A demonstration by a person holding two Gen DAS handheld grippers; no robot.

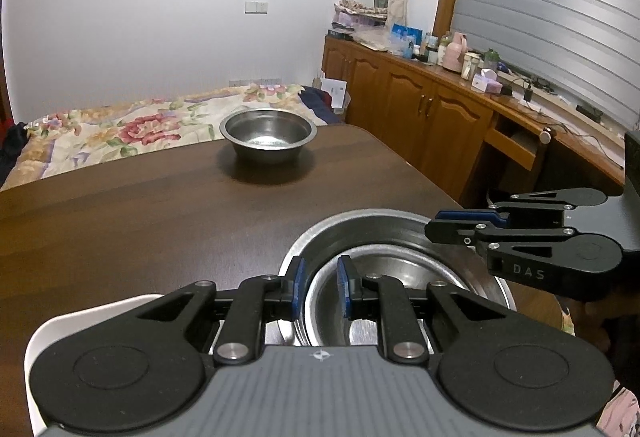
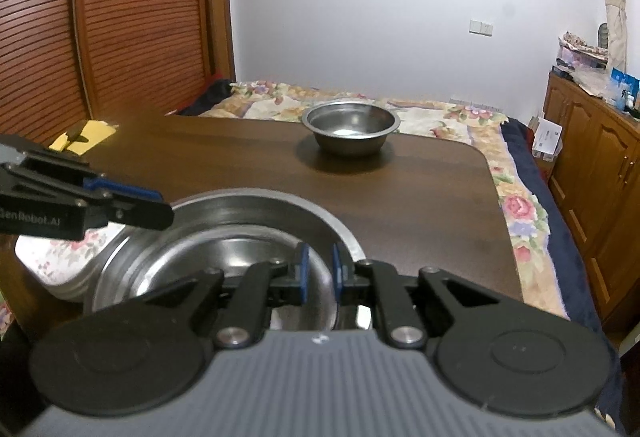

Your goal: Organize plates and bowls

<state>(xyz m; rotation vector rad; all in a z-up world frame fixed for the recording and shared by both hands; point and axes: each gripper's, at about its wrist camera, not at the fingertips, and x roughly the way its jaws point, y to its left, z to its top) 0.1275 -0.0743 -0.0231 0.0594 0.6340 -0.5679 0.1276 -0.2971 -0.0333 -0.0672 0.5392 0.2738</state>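
Two steel bowls sit nested at the near edge of the brown table: a large bowl with a smaller bowl inside it. My left gripper stands at their left side with its blue pads nearly together across the rims. At the right side my right gripper is narrowly shut over the smaller bowl's rim. Which rim the left pads press I cannot tell. A third steel bowl stands alone near the far edge.
A stack of floral white plates lies just left of the nested bowls. A yellow pad sits at the table's far left corner. Beyond the table are a bed with a floral cover, wooden cabinets on the right and a slatted door on the left.
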